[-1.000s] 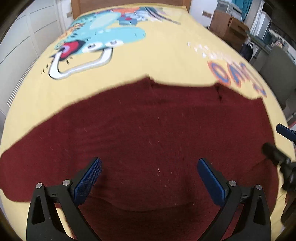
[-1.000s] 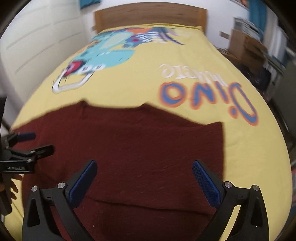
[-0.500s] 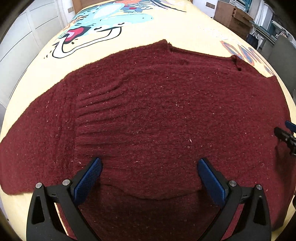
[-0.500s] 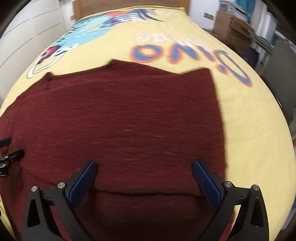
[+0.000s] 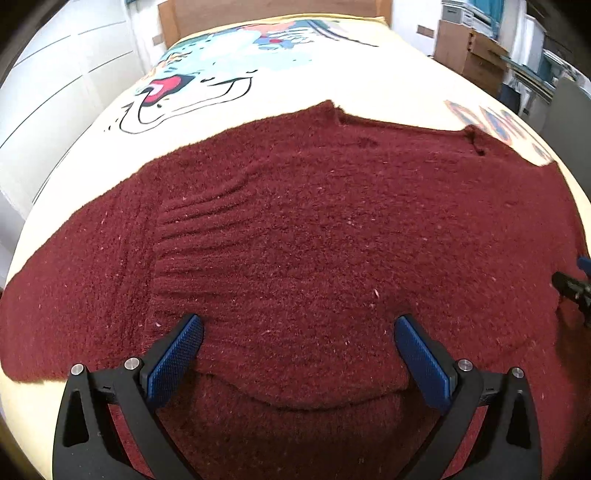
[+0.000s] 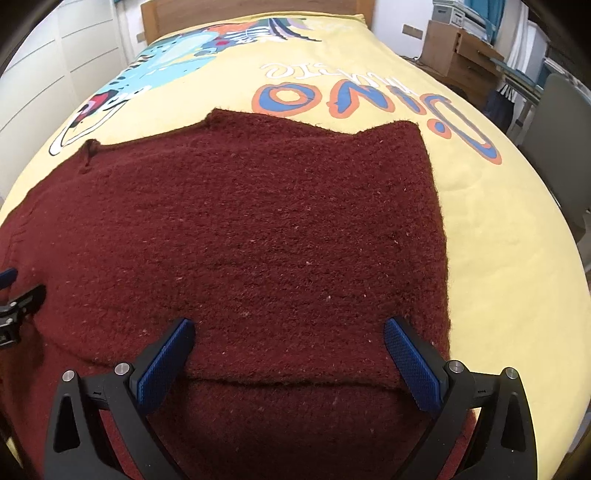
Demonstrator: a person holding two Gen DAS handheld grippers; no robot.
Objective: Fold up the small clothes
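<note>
A dark red knitted sweater [image 5: 314,229] lies spread flat on a yellow bedspread [image 5: 369,74]; it also shows in the right wrist view [image 6: 258,229]. A folded edge of it runs across just in front of both grippers. My left gripper [image 5: 297,350] is open and empty, low over the sweater's near part. My right gripper [image 6: 288,347] is open and empty, low over the sweater near its right edge. The right gripper's tip shows at the right rim of the left wrist view [image 5: 570,288]; the left gripper's tip shows at the left rim of the right wrist view [image 6: 18,302].
The bedspread [image 6: 480,221] carries a dinosaur print [image 5: 221,62] and "Dino" lettering [image 6: 369,99]. A wooden headboard [image 6: 255,13] stands at the far end. White cupboard doors [image 5: 55,92] line the left. Cardboard boxes [image 5: 469,55] and a grey chair [image 6: 554,147] stand at the right.
Both grippers dropped lower and closer over the sweater, then tilted back up a little. The jaws stayed open. The sweater has not moved.
</note>
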